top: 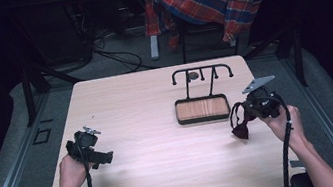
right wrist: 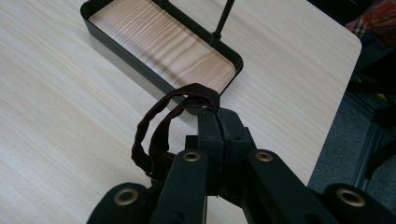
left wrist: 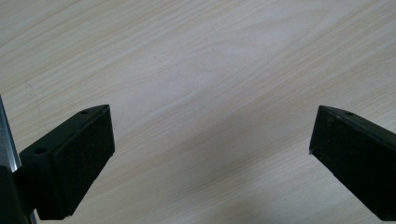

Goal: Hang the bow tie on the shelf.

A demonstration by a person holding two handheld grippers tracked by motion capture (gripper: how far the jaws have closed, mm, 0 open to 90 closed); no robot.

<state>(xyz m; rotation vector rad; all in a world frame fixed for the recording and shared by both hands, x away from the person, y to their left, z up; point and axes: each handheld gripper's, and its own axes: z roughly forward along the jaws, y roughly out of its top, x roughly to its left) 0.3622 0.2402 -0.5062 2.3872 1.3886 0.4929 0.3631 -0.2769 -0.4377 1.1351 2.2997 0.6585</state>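
Dark maroon cloth, a bow tie (top: 240,125) by its looks, is pinched by its strap in the clenched right gripper (right wrist: 219,122) and hangs limp just above the table (top: 149,126), beside the wooden tray (top: 202,108) of a hook stand. It is judged light and floppy; the strap suits holding. The left gripper (left wrist: 210,154) is held low, released, jaws wide.
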